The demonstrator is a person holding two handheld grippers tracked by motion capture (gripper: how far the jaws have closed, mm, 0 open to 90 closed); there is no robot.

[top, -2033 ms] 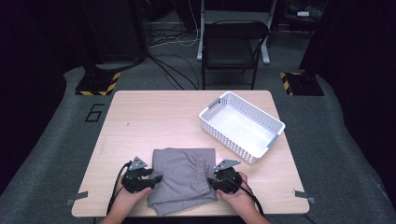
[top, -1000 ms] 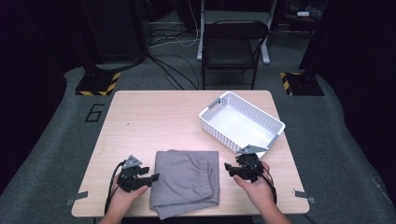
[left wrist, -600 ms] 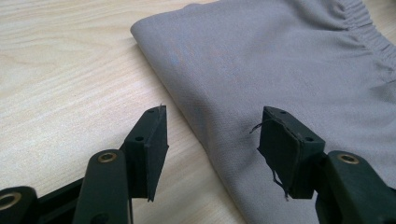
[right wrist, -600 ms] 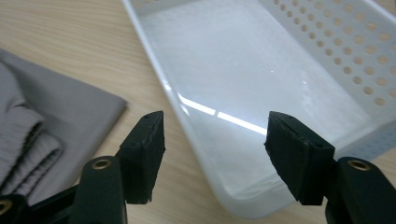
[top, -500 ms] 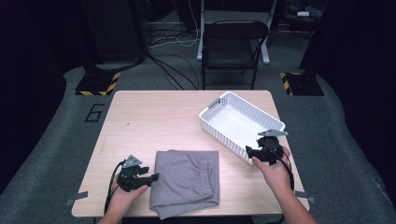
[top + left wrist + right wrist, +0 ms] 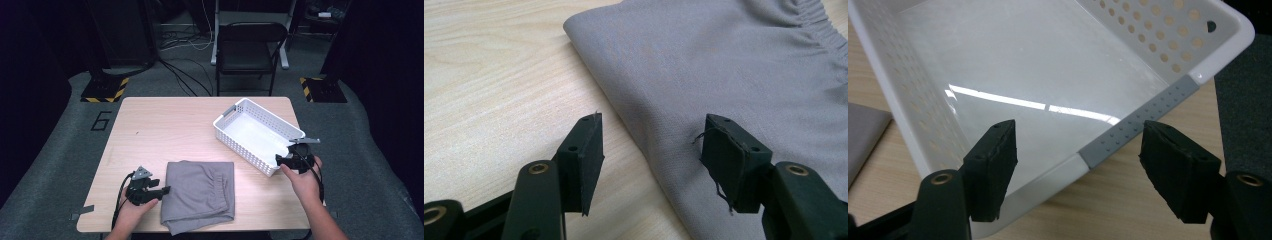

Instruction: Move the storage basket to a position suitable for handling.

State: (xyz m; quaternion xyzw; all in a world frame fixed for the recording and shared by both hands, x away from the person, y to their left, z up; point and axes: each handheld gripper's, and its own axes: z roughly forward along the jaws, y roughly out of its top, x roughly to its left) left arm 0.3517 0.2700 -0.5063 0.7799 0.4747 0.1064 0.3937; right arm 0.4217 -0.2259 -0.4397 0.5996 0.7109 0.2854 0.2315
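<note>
The folded grey cloth [image 6: 200,192] lies flat on the table [image 6: 165,130] near its front edge, elastic waistband toward the right. The left claw [image 6: 162,190] sits released at the cloth's left edge, 1 jaw over the fabric and 1 over bare wood, gripping nothing. To the right, well apart from the cloth, the white perforated basket [image 6: 235,125] stands at an angle, holding nothing. The right claw [image 6: 281,160] hovers released at the basket's near corner, its jaws spread about the grey handle [image 6: 1135,127].
</note>
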